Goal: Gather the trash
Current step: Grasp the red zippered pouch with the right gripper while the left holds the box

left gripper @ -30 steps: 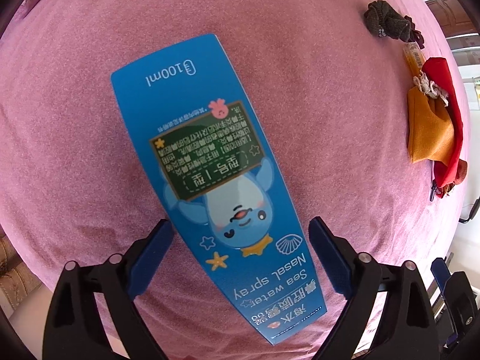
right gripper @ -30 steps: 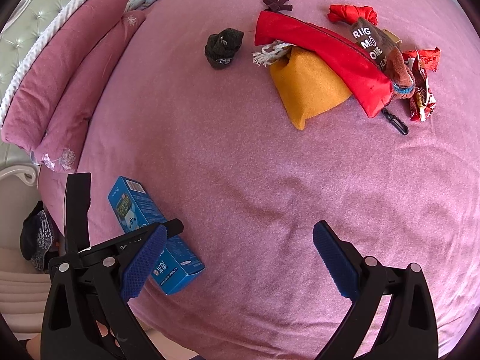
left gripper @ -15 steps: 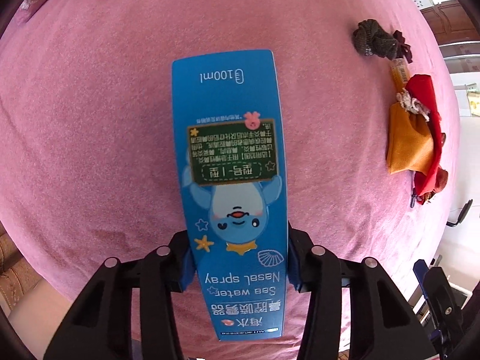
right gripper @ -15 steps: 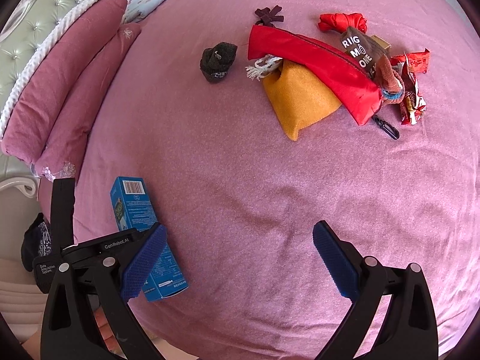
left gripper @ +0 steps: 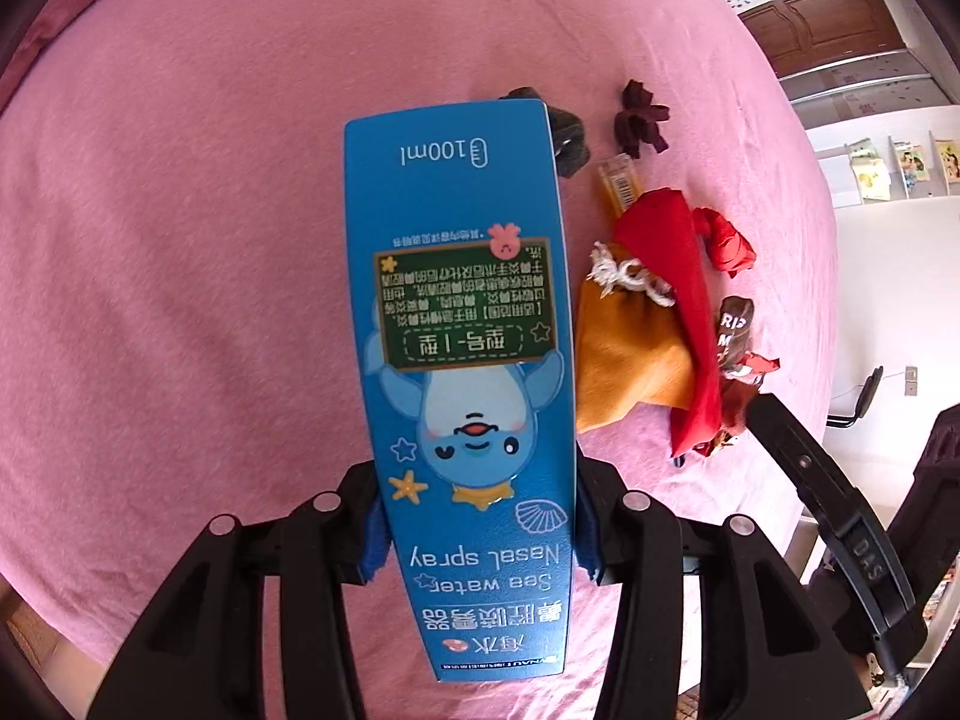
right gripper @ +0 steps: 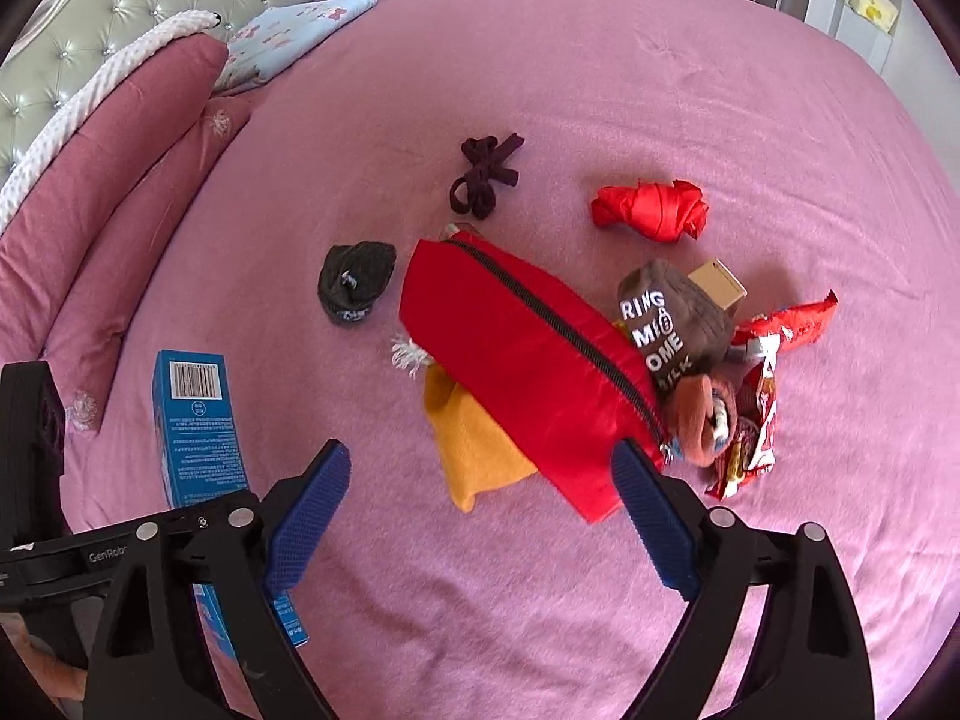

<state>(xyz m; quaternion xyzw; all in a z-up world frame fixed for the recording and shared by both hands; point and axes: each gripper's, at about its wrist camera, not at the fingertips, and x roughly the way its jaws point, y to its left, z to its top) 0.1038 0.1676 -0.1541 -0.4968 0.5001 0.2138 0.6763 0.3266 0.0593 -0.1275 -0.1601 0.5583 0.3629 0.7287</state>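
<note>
The left gripper (left gripper: 477, 531), black with ribbed blue pads, pinches a tall glossy blue cardboard nasal-spray box (left gripper: 465, 372) by its two narrow sides; the box stands out along the fingers, above the fuzzy pink bedspread (left gripper: 180, 240), with a cartoon dolphin and a green label panel printed on its face. From the right wrist view the same box (right gripper: 195, 420) shows its barcoded back, with the left gripper's black frame across its lower part.

The right gripper (right gripper: 480, 519) hangs over the bedspread (right gripper: 480, 600) with its textured blue pads spread wide and nothing between them. Just beyond its fingertips lies a soft heap: a mustard-yellow felt pouch (right gripper: 474, 450) partly under a smooth red zippered fabric pouch (right gripper: 516, 372), a frayed white cord tassel (right gripper: 408, 357) poking out beside them. Against the red pouch's right end rest a brown lettered sock (right gripper: 672, 330), a small tan cardboard box (right gripper: 720, 285) and crinkled red foil snack wrappers (right gripper: 762, 396). Left of the heap sits a balled dark grey knit sock (right gripper: 354, 285). Further off are a knotted maroon fabric bow (right gripper: 483, 180) and a twisted shiny red cloth bundle (right gripper: 651, 213). Farthest, dusty-pink pillows (right gripper: 108, 222) lean on a tufted pale green headboard (right gripper: 120, 18).
</note>
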